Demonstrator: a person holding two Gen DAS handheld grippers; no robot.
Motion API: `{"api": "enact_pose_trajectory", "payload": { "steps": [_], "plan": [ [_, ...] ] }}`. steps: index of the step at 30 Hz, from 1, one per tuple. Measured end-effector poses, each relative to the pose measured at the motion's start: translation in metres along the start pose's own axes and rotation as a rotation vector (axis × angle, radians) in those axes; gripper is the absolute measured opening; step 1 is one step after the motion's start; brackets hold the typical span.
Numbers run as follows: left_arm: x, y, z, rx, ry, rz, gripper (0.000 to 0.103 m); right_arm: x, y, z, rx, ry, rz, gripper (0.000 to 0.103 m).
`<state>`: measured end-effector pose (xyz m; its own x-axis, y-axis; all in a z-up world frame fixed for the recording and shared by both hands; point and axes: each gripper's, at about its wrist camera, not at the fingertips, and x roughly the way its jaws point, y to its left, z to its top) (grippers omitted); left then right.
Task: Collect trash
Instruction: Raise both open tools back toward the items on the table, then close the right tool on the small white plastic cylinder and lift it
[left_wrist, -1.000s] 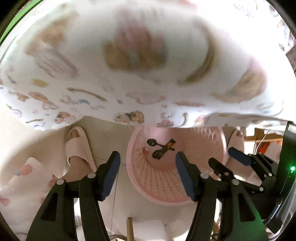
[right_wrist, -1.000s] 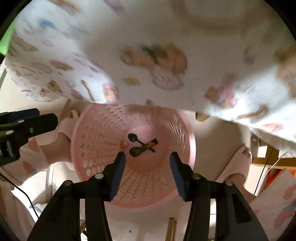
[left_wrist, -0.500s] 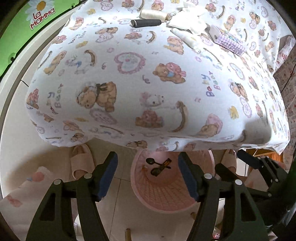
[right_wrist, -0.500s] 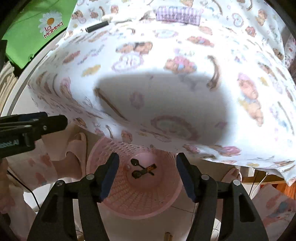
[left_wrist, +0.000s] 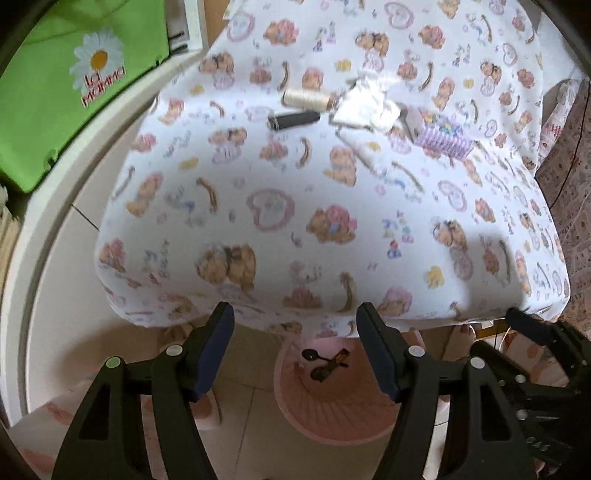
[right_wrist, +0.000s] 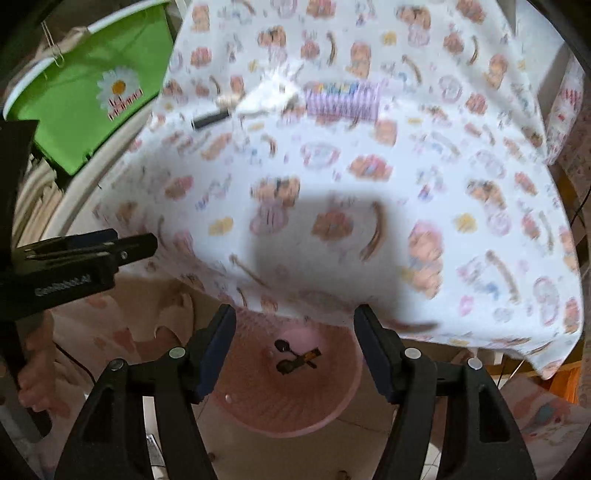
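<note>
On the floor under the table's front edge stands a pink perforated basket (left_wrist: 332, 432) (right_wrist: 295, 417) with dark scraps (left_wrist: 325, 363) (right_wrist: 295, 360) in its bottom. The bear-print tablecloth (left_wrist: 295, 206) carries crumpled white tissue (left_wrist: 369, 103) (right_wrist: 266, 98), a cream thread spool (left_wrist: 306, 99), a black cylinder (left_wrist: 293, 120) (right_wrist: 210, 118) and a purple striped pack (left_wrist: 441, 136) (right_wrist: 343, 98). My left gripper (left_wrist: 294, 310) hangs open and empty high over the basket. Beside it, my right gripper (right_wrist: 294, 310) is also empty, and its jaws are opening.
A green box with a daisy logo (left_wrist: 74, 92) (right_wrist: 103, 96) sits at the back left behind a white curved rail (left_wrist: 55, 192). A person's feet in pink slippers (left_wrist: 207, 410) stand on either side of the basket on the tiled floor.
Both grippers have risen from just above the basket, so the tabletop and the things on it have come into view. The right jaws stand wider than before.
</note>
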<state>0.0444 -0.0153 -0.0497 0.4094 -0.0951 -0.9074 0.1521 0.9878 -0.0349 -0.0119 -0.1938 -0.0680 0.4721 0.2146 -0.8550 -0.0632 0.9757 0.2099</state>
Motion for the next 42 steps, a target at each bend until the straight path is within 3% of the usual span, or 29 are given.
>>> {"api": "enact_pose_trajectory", "payload": {
  "steps": [3,6,10,17,23,25,27,29,34,37,42],
  "plan": [
    [-0.007,-0.005,0.012,0.046,0.004,-0.03,0.067,-0.013,0.0,0.01,-0.024,-0.034,-0.02,0.073],
    [-0.021,-0.005,0.024,0.064,-0.019,-0.013,0.069,-0.024,-0.001,0.028,-0.043,-0.089,-0.078,0.073],
    [-0.04,0.002,0.046,0.086,-0.068,0.006,0.075,-0.044,-0.011,0.062,-0.023,-0.122,-0.035,0.073],
    [-0.047,0.02,0.085,0.068,-0.166,0.053,0.095,-0.067,-0.009,0.106,-0.085,-0.285,-0.077,0.084],
    [-0.022,0.043,0.088,0.04,-0.15,0.067,0.098,-0.031,-0.018,0.108,-0.063,-0.229,-0.061,0.083],
    [-0.012,0.049,0.09,0.021,-0.118,0.065,0.098,-0.013,-0.022,0.109,-0.048,-0.183,-0.043,0.076],
    [-0.006,0.055,0.092,-0.014,-0.088,0.017,0.098,0.001,-0.023,0.111,-0.044,-0.146,-0.024,0.073],
    [-0.003,0.059,0.096,-0.056,-0.073,-0.019,0.098,0.008,-0.02,0.111,-0.063,-0.152,-0.033,0.072],
    [-0.001,0.06,0.102,-0.101,-0.085,0.0,0.098,0.013,-0.005,0.115,-0.102,-0.204,-0.018,0.07],
    [0.0,0.06,0.108,-0.124,-0.078,-0.028,0.098,0.018,0.009,0.12,-0.106,-0.203,0.05,0.06],
    [-0.003,0.058,0.109,-0.122,-0.094,-0.031,0.098,0.034,0.039,0.123,-0.155,-0.202,0.071,0.042]
  ]
}}
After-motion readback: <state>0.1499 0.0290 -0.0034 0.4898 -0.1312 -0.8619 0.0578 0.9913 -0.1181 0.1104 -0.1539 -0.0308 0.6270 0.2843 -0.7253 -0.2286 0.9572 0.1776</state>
